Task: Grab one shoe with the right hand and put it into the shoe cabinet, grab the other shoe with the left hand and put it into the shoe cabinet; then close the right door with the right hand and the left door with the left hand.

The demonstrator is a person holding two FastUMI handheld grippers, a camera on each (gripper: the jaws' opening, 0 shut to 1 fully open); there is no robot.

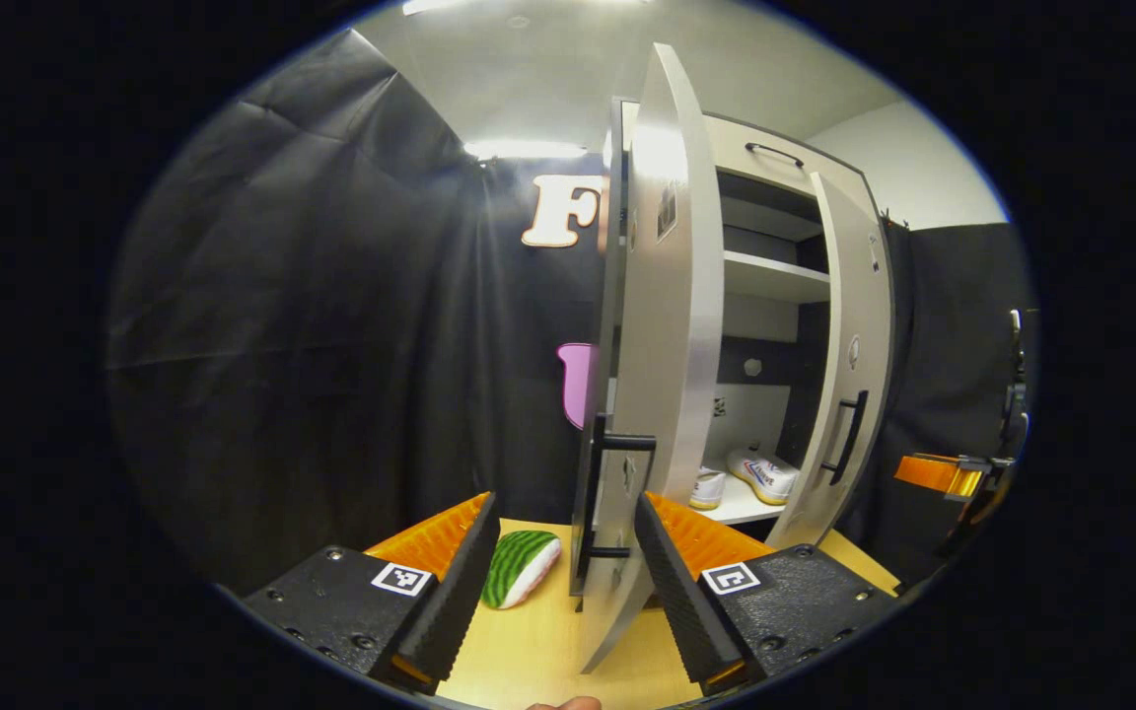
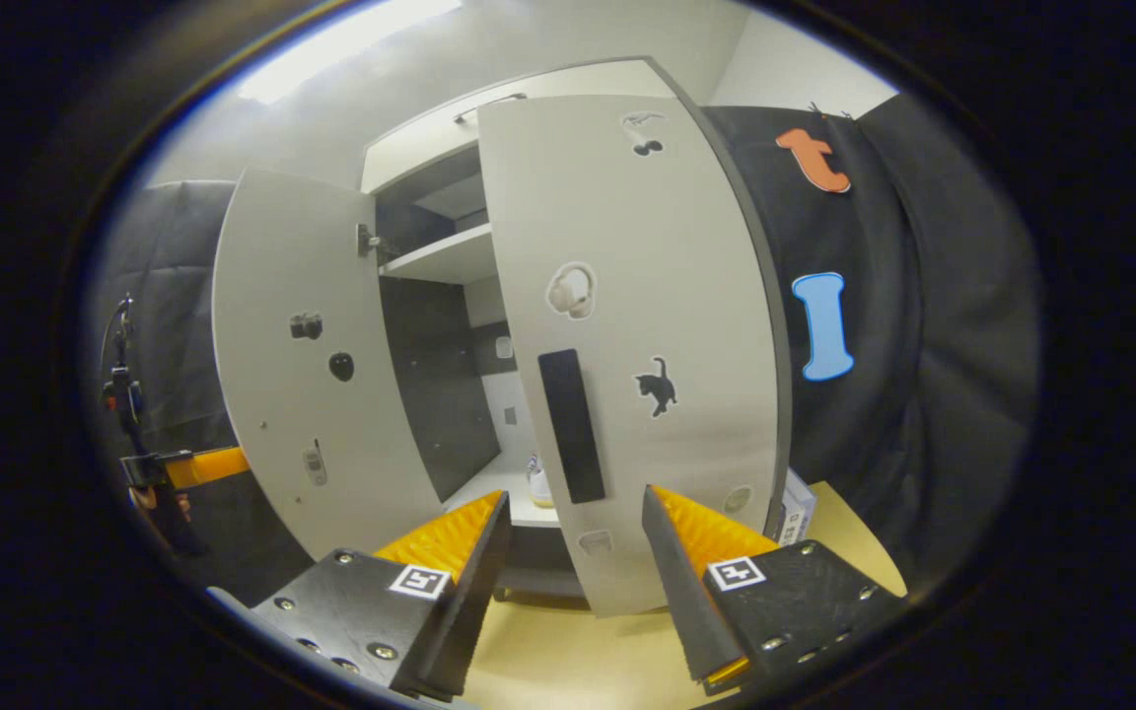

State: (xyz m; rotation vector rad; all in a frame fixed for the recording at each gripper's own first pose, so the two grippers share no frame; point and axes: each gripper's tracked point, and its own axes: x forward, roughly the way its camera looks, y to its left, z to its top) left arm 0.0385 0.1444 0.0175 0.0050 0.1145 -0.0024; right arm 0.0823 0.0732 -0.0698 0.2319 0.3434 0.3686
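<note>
Shoes are seen side by side on the bottom shelf of the cabinet, pale with light soles, between the two doors, both of which stand ajar. In the left gripper view the left door is seen nearly edge-on, its dark handle lying between the spread fingers of the left gripper, with nothing clamped; whether the handle is touched cannot be told. The right door is seen beyond it, swung partly out, with its own dark handle. In the right gripper view the right door's face, stuck with small stickers, is met head-on by the right gripper, whose fingers are held apart and empty, just short of the panel. One shoe's heel is glimpsed in the gap between the doors. A green striped toy is left lying on the wooden floor beside the left door. An upper shelf is seen bare inside the cabinet
</note>
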